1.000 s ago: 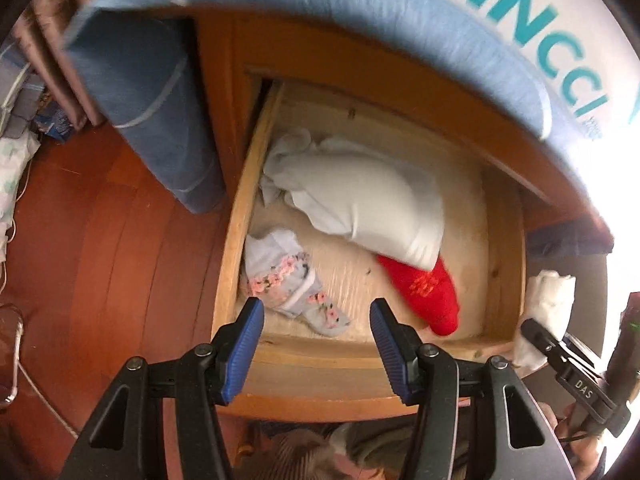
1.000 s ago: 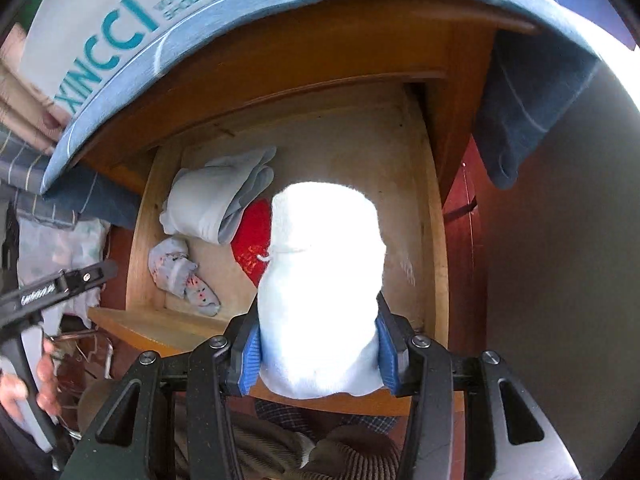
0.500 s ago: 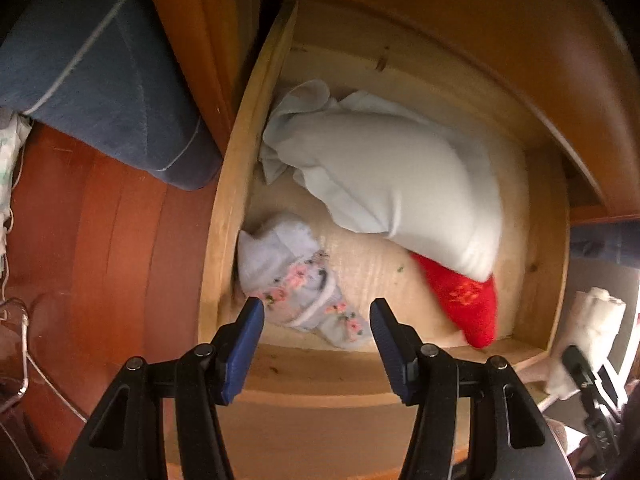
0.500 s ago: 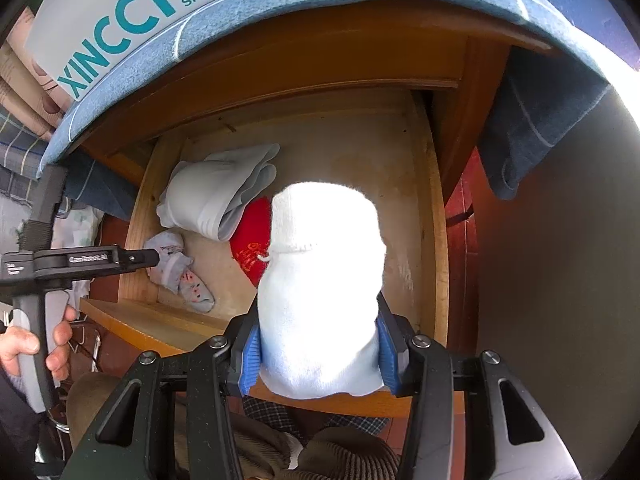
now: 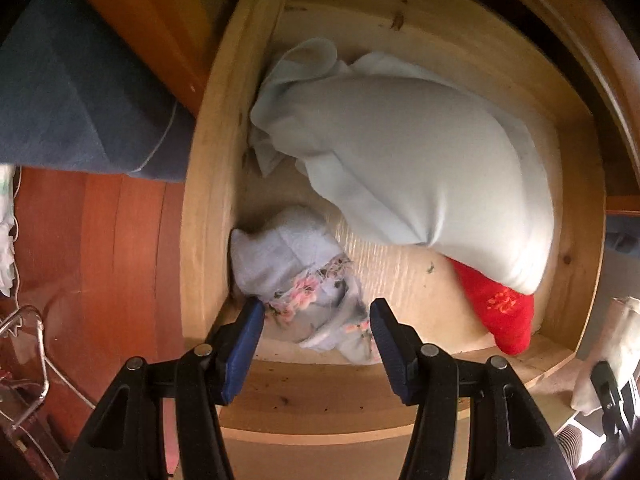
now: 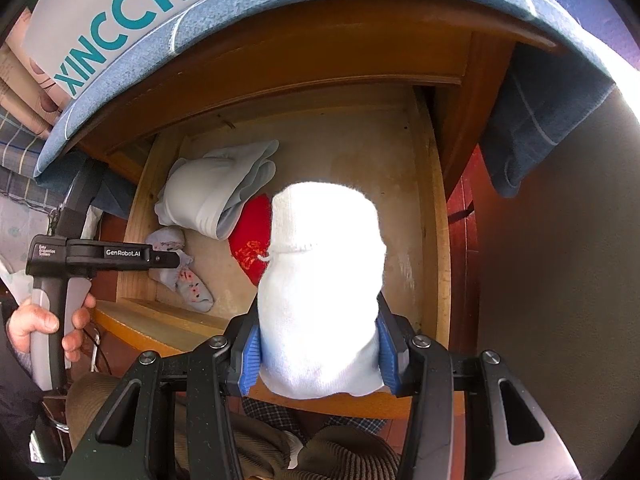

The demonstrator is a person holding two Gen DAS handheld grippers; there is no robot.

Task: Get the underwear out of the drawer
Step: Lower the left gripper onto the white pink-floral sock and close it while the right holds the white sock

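The wooden drawer [image 5: 320, 384] stands pulled out. In its front left corner lies a pale lilac floral garment [image 5: 296, 272], with a large pale blue-grey folded garment [image 5: 420, 160] behind it and a red piece [image 5: 500, 312] tucked under that one's right end. My left gripper [image 5: 316, 320] points straight down, open, its blue pads on either side of the floral garment's near end without pressing it. In the right wrist view my right gripper [image 6: 318, 356] is shut on a white rolled cloth [image 6: 320, 280], held over the drawer's front right part [image 6: 430, 220].
A blue towel [image 5: 80, 100] hangs down left of the drawer over a reddish wood floor [image 5: 100, 260]. A wire hanger [image 5: 24, 360] lies at the lower left. A shoe box [image 6: 120, 12] sits on the blue-covered top. A person's hand [image 6: 40, 324] holds the left gripper's handle.
The left gripper has come down and closer to the drawer's front left corner, so the floral garment now sits between its fingertips. The right gripper and its white roll have stayed put.
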